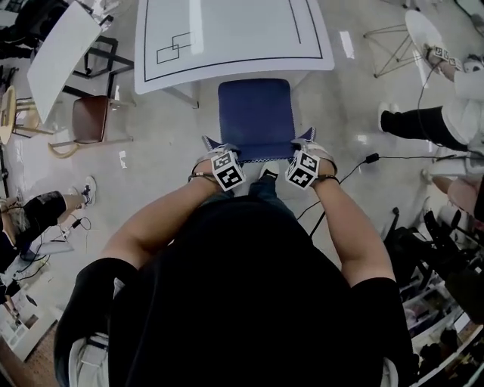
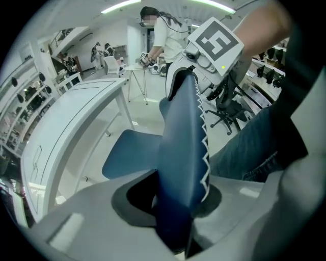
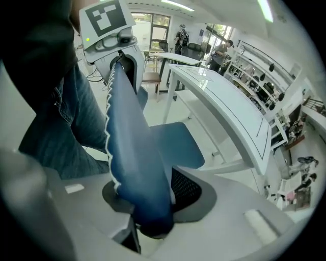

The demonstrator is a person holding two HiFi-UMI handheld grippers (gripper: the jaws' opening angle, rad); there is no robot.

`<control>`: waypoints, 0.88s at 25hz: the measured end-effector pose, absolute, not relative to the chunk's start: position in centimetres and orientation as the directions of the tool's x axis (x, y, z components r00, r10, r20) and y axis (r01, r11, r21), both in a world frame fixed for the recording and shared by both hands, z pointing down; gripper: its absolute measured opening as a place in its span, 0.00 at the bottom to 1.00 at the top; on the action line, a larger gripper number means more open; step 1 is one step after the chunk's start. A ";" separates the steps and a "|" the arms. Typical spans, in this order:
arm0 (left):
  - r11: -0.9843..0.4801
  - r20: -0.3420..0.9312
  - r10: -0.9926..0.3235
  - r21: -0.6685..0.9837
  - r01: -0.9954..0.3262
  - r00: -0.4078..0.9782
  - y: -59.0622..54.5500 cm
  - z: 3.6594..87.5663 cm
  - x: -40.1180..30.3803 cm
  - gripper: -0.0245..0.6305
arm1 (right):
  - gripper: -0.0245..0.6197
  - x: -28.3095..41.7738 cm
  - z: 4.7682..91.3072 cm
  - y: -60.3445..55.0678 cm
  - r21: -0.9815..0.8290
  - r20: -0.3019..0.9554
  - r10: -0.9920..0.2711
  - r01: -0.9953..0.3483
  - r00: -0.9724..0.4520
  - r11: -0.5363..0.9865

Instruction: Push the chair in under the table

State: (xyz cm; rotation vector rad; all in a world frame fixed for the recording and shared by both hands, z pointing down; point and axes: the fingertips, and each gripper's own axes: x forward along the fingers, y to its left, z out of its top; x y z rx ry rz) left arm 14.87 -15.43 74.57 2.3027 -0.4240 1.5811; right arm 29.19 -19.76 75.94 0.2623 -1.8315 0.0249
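A brown chair (image 1: 92, 118) stands by a white side table (image 1: 60, 54).

A lab: equipment shelves (image 3: 262, 86), white worktables (image 1: 227, 30), cables (image 1: 416, 157) trailing over the floor (image 1: 151, 189).

Glossy pale floor (image 1: 151, 189) bears a white table (image 1: 227, 34), a blue chair (image 1: 255, 117) at its near edge, a brown chair (image 1: 91, 119) at left, and a black cable (image 1: 401, 157).

Glossy pale floor (image 1: 151, 189), brown chair (image 1: 91, 119) left, wall shelving (image 3: 262, 86), ceiling strip lights (image 2: 119, 6)
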 end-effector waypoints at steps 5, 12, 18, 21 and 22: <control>-0.887 0.928 -0.121 0.059 -0.458 0.353 -18.7 73.9 16.8 0.37 | 0.31 30.6 75.5 -24.0 0.127 0.949 -0.162 -0.142 -0.270 0.982; -0.866 0.921 -0.174 0.026 -0.499 0.350 -20.6 73.5 17.8 0.37 | 0.31 31.3 75.2 -26.2 0.138 0.943 -0.159 -0.091 -0.291 0.986; -0.866 0.921 -0.186 0.011 -0.500 0.342 -20.9 73.5 17.4 0.38 | 0.31 31.1 75.1 -26.0 0.128 0.943 -0.149 -0.090 -0.296 0.988; -0.858 0.922 -0.193 0.007 -0.513 0.335 -21.6 73.5 17.1 0.39 | 0.32 30.9 75.0 -26.7 0.131 0.942 -0.150 -0.082 -0.300 0.988; -0.855 0.924 -0.193 0.007 -0.519 0.331 -21.8 73.5 17.0 0.39 | 0.32 30.9 75.0 -26.8 0.129 0.943 -0.147 -0.079 -0.299 0.989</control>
